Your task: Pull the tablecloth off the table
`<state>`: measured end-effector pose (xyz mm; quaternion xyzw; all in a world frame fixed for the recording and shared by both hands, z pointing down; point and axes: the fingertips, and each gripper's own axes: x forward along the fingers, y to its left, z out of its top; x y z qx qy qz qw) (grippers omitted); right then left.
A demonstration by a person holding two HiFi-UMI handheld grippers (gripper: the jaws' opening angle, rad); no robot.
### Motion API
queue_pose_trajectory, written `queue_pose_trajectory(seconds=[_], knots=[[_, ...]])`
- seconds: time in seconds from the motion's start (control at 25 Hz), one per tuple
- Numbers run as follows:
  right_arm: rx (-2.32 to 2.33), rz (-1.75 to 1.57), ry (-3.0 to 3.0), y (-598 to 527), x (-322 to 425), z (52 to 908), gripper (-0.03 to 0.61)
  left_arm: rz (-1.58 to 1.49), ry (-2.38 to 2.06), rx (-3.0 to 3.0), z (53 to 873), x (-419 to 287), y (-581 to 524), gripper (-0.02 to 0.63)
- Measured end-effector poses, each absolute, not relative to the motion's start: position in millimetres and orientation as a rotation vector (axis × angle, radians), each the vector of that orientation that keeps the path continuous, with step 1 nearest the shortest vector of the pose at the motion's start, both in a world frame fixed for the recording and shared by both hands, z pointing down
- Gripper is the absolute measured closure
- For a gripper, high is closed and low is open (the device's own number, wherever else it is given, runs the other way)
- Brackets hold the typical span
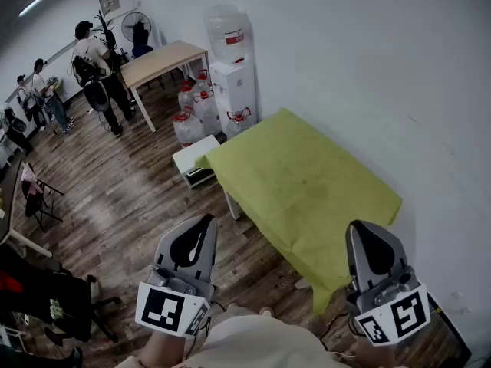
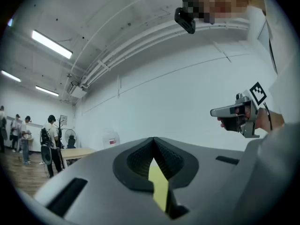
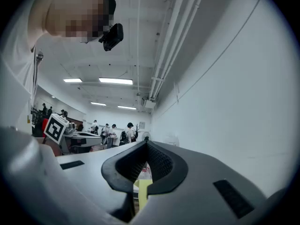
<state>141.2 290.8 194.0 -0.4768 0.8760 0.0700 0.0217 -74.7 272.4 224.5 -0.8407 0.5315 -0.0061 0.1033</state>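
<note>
1. The left tool [image 1: 205, 222] and right tool [image 1: 355, 228] are both closed on nothing. They are held about level near the person's body, well apart from the tablecloth [image 1: 303, 182]. I judge this a ready pose, with the approach not yet begun.
2. The yellow-green tablecloth lies flat over the whole tabletop. Its near corner hangs towards the person and is likely the easiest place to pinch.
3. A yellow sliver below each tool's jaws in the gripper views is probably that cloth seen beyond, though I cannot be sure.
4. The tabletop stands against a white wall [image 1: 345, 67] on a wood-plank floor [image 1: 138, 198]. A water dispenser [image 1: 234, 83] and water bottles [image 1: 192, 117] stand just past its far end, and people [image 1: 96, 67] gather well apart.
</note>
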Motion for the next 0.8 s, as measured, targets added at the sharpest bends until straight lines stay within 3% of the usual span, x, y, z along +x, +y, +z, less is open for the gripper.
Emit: queue_pose_trajectory(seconds=[0.64,0.8], knots=[[-1.564,0.152,2.661,279,162,207,0.551,-0.102,1.526,-2.479,231,-57,261,0.595],[-1.586,0.153,2.599,278,167,207,0.539,0.012,1.492,-2.479,222,-53,266,0.593]])
